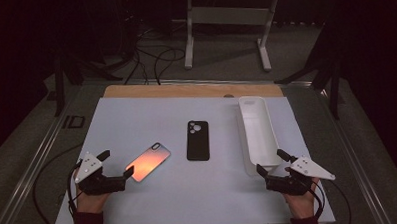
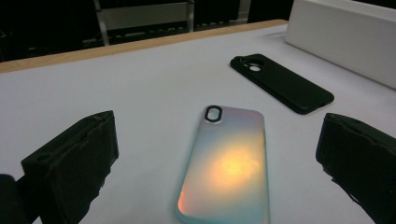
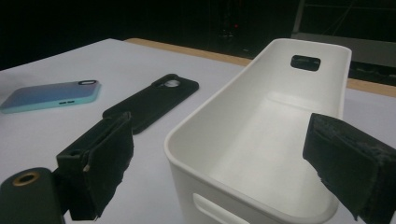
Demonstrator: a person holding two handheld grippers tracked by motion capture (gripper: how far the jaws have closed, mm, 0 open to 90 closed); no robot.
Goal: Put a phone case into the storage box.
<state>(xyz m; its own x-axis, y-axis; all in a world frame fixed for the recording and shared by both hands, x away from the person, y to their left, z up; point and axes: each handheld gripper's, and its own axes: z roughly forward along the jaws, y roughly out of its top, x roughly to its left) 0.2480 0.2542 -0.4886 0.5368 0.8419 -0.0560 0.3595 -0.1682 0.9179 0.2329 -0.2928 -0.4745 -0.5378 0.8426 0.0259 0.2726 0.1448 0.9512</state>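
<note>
- White paper covers the desk (image 1: 136, 114) in the high view. On it, lying flat and apart from each other, are an iridescent phone case glowing orange and teal (image 1: 148, 161), a black phone case with round camera cut-outs (image 1: 197, 140), and at the right a long white plastic bin (image 1: 258, 132). The left gripper (image 1: 116, 162) sits at the near left with its jaws spread, the right-hand jaw tip just at the iridescent case's near corner, holding nothing. The right gripper (image 1: 271, 161) waits at the bin's near end, likewise spread and empty. I judge the cases are laid out for loading into the bin.
- Left gripper view: the iridescent phone case (image 2: 229, 163) lies back up between the wide-apart jaws, lined up lengthwise, apparently for a pinch across its width. The black phone case (image 2: 280, 81) lies farther off, with the white bin (image 2: 345, 35) beyond.
- Right gripper view: the bin (image 3: 261, 130) stands empty, its near rim between the open jaws, probably to be steadied. The black case (image 3: 152, 100) and the iridescent case (image 3: 51, 95) lie to its left.
</note>
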